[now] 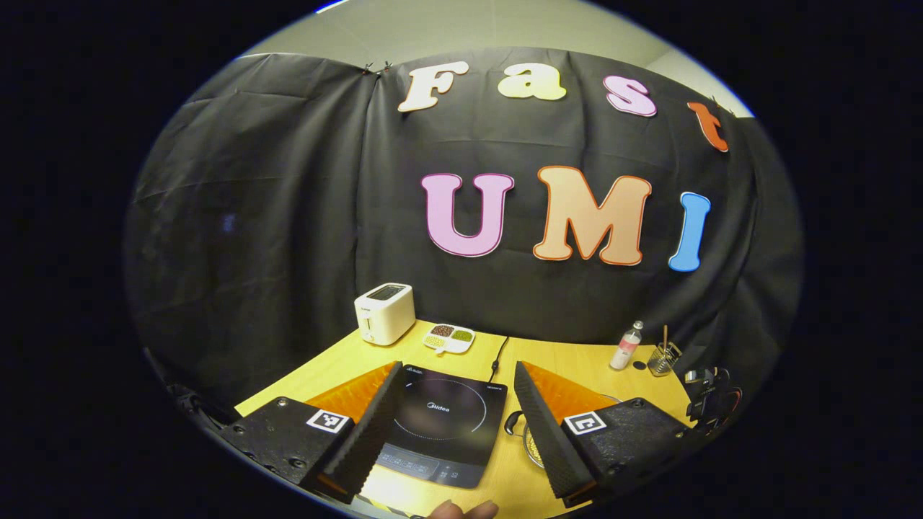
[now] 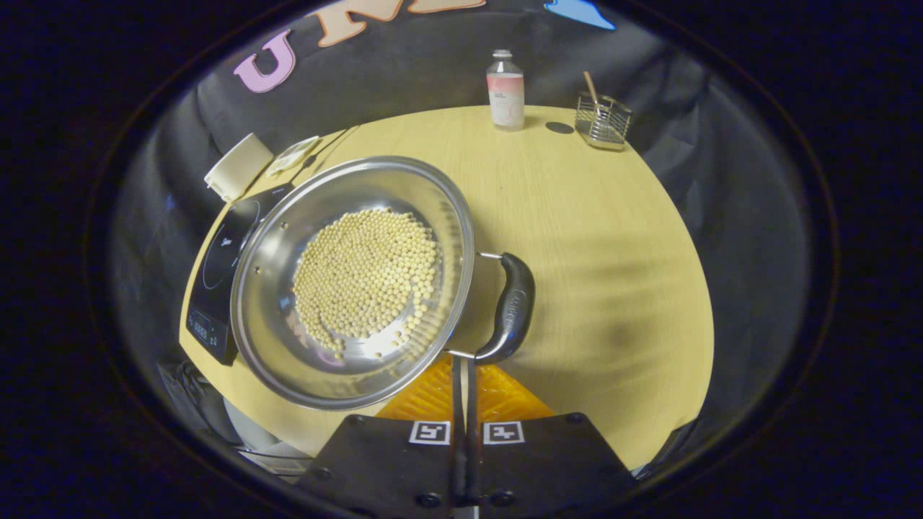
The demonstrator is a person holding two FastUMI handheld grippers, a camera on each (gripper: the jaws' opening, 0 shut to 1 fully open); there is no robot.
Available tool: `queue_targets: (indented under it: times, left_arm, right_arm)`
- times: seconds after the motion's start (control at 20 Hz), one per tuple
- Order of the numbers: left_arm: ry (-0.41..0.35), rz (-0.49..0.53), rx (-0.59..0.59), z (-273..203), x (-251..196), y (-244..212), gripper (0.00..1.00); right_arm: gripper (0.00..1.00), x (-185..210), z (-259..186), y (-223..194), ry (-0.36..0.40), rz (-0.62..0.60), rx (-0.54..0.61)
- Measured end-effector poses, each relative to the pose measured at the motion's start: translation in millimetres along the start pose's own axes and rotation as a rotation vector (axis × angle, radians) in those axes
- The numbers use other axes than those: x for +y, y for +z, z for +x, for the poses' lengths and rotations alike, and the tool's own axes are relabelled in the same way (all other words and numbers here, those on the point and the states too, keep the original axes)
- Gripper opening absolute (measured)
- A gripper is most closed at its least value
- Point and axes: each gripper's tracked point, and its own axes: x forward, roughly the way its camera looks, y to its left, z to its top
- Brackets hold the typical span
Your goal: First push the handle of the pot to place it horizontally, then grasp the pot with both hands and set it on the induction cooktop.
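A steel pot [image 2: 360, 281] holding pale beans stands on the yellow table, just right of the black induction cooktop [image 2: 223, 267] in the right gripper view. Its dark side handle [image 2: 508, 306] faces my right gripper [image 2: 465, 360]. That gripper is shut with nothing between its fingers, and its tips are at the handle's lower end. In the left gripper view my left gripper [image 1: 458, 366] is open above the cooktop [image 1: 443, 425], which lies between its fingers. A bit of the pot's rim and other handle [image 1: 525, 432] peeks out beside the right finger.
A white toaster [image 1: 384, 312] and a divided dish of grains [image 1: 448, 337] stand at the back left. A small bottle [image 2: 505, 90] and a wire holder with a stick [image 2: 602, 115] are at the back right. The cooktop's cord [image 1: 497, 357] runs toward the wall. A person's fingertips [image 1: 461, 510] show at the table's front edge.
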Motion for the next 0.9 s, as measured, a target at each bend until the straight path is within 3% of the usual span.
queue_targets:
  times: [0.2,0.25,0.45,0.6,0.65,0.75,0.8,0.85,0.9]
  left_arm:
    - [-0.075,-0.004,0.032,15,-17,-9,0.92]
    - [-0.098,-0.001,0.036,22,-21,-10,0.87]
    - [-0.220,0.007,0.072,47,-36,-20,0.92]
    - [-0.323,0.020,0.121,65,-48,-35,0.92]
    - [-0.353,0.030,0.143,71,-51,-42,0.91]
    - [-0.410,0.035,0.194,83,-58,-58,0.89]
    - [-0.438,0.028,0.223,88,-62,-67,0.92]
    - [-0.464,0.019,0.256,92,-66,-79,0.87]
    - [-0.485,0.010,0.294,96,-70,-90,0.87]
  right_arm:
    - [0.03,5,-19,3,0.011,0.019,-0.043]
    - [0.03,5,-22,7,0.006,0.026,-0.059]
    - [0.03,4,-38,27,-0.059,0.096,-0.129]
    - [0.13,-1,-42,38,-0.138,0.147,-0.148]
    - [0.21,0,-43,42,-0.150,0.159,-0.151]
    - [0.59,6,-45,44,-0.158,0.169,-0.147]
    - [0.78,4,-45,44,-0.180,0.167,-0.147]
    - [0.97,1,-45,44,-0.211,0.161,-0.143]
    - [0.89,-1,-46,44,-0.237,0.156,-0.142]
